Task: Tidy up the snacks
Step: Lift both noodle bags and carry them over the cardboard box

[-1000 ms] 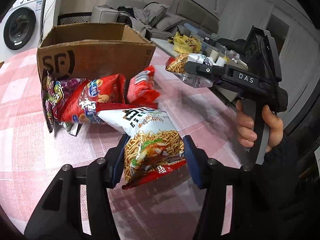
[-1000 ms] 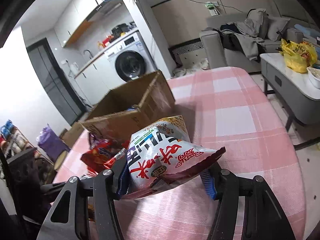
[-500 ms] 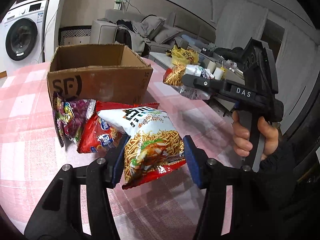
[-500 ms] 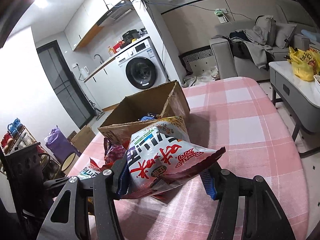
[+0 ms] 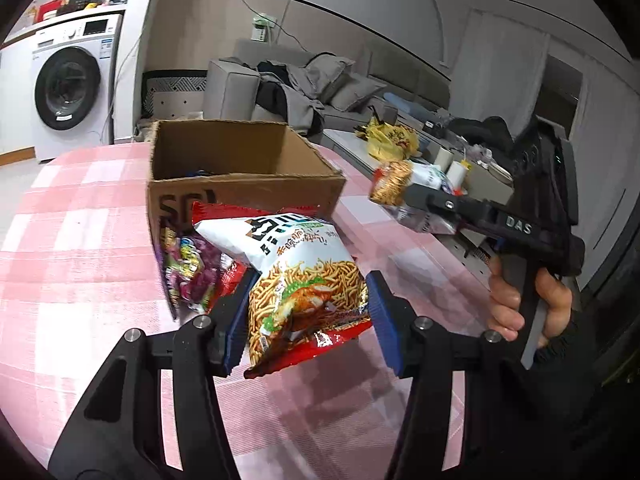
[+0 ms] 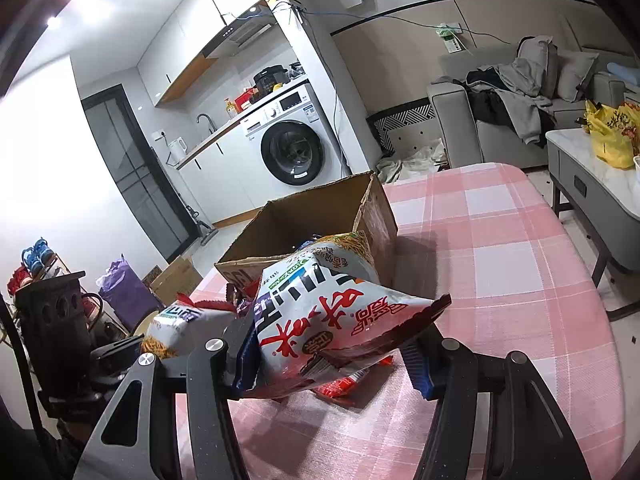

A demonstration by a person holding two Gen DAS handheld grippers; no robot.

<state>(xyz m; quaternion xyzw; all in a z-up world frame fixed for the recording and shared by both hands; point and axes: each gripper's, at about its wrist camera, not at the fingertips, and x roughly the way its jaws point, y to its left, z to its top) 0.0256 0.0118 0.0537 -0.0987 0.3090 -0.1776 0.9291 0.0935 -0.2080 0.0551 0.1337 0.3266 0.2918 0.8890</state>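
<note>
**Both grippers hold noodle snack bags near the box**

The left hand-held gripper (image 5: 308,308) sits low in the middle of the left wrist view, tilted downward over the table (image 5: 72,240). Its blue pads are clenched on the sides of a white and red snack bag (image 5: 304,276), which hangs clear of the pink checked cloth. Just behind that bag, a purple packet (image 5: 192,268) and a red packet (image 5: 230,278) lean against the front wall of the open cardboard box (image 5: 240,188), which stands on the table in the centre of the frame.

At the right of the same view, a hand (image 5: 524,300) in a dark sleeve grips the handle of the right hand-held gripper (image 5: 394,196) from below, holding it roughly level and pointing toward the left of the frame. That gripper is raised off the table, to the right of the box.

In the right wrist view, the right hand-held gripper (image 6: 332,352) fills the lower centre, angled downward. Its pads are closed on a second bag (image 6: 328,316) with red lettering, held above the table (image 6: 520,280). The box (image 6: 304,224) lies just beyond, open top visible. At lower left, the left gripper's bag (image 6: 176,328) shows beside it, nearly level with the second bag.
</note>
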